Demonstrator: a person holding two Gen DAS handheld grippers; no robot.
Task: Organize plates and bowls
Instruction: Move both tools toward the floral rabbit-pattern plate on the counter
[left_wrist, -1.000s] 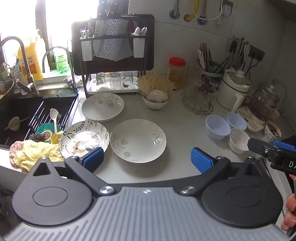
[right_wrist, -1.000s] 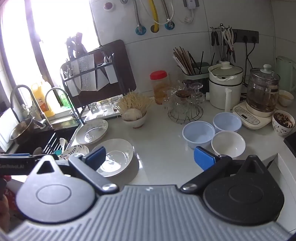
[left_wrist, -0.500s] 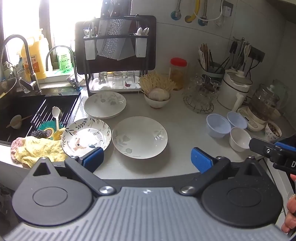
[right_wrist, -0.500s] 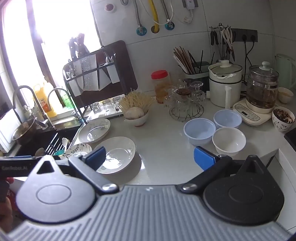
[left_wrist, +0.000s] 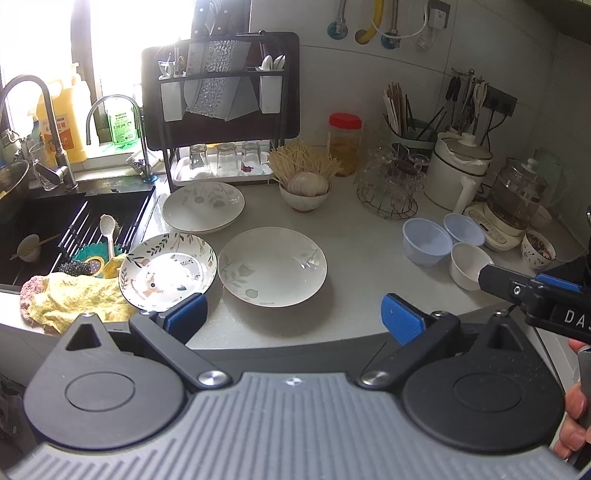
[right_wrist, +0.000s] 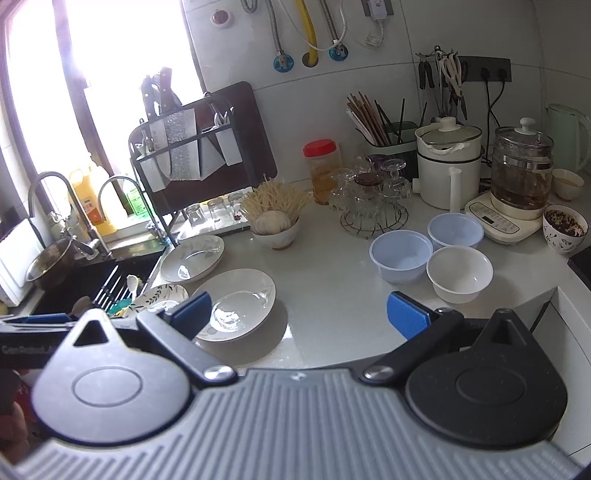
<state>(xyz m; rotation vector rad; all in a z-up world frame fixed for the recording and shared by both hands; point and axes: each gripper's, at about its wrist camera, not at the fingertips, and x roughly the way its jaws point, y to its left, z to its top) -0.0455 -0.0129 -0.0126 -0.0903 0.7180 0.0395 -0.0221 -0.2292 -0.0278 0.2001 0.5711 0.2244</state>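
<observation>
We hold both grippers above the near edge of the counter (left_wrist: 362, 236), nothing between either pair of fingers; left gripper (left_wrist: 291, 319) w/ jaws wide apart, hanging over the counter edge in front of the plain white plate (left_wrist: 272, 266); right gripper (right_wrist: 299, 314) likewise spread wide, empty, seen in the left view as a dark bar w/ white lettering at the right edge, a bit of a hand below it; three plates lie toward the sink (left_wrist: 55, 229) side: the plain white plate nearest centre, a leaf-rimmed plate (left_wrist: 168, 271) just beside it to the left, partly over a yellow cloth (left_wrist: 70, 295), and a third pale plate (left_wrist: 203, 206) behind them, in front of the dish rack (left_wrist: 221, 110); these three look close together, edges near or touching, can't tell which; bowls sit well apart from the plates on the right: two light-blue bowls (right_wrist: 400, 254) (right_wrist: 455, 230) side by side and a white bowl (right_wrist: 459, 271) in front, the three bunched together; behind, a small bowl w/ garlic (right_wrist: 275, 229), a red-lidded jar (right_wrist: 323, 170), a wire basket of glasses (right_wrist: 373, 206), a white pot (right_wrist: 448, 166) and a glass kettle (right_wrist: 522, 170); a patterned cup (right_wrist: 565, 229) stands at far right
</observation>
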